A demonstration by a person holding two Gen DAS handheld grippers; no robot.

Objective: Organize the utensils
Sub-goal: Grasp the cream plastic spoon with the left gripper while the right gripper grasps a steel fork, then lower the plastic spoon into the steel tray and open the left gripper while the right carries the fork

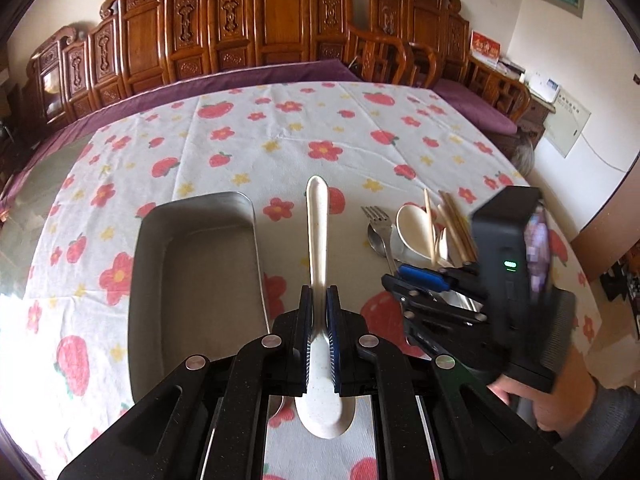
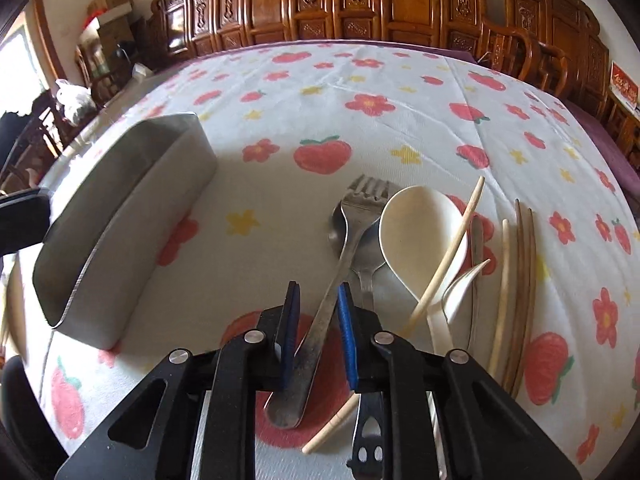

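My left gripper (image 1: 319, 294) is shut on the handle of a cream speckled spoon (image 1: 318, 220), held above the cloth with its bowl toward the camera. An empty metal tray (image 1: 208, 280) lies just left of it. To the right, the right gripper (image 1: 404, 284) reaches into the utensil pile. In the right wrist view my right gripper (image 2: 318, 300) straddles the handle of a metal fork (image 2: 362, 200) lying on the table; thin gaps show beside both pads. The fork rests over a metal spoon (image 2: 338, 228), next to a large cream spoon (image 2: 416, 232).
Pale chopsticks (image 2: 452, 248), dark brown chopsticks (image 2: 524, 280), a small white spoon (image 2: 460, 292) and a black handle with holes (image 2: 368, 432) crowd the pile. The tray (image 2: 132, 208) stands left of it. A person's hand (image 1: 560, 408) holds the right gripper. Carved wooden chairs ring the flowered tablecloth (image 1: 320, 128).
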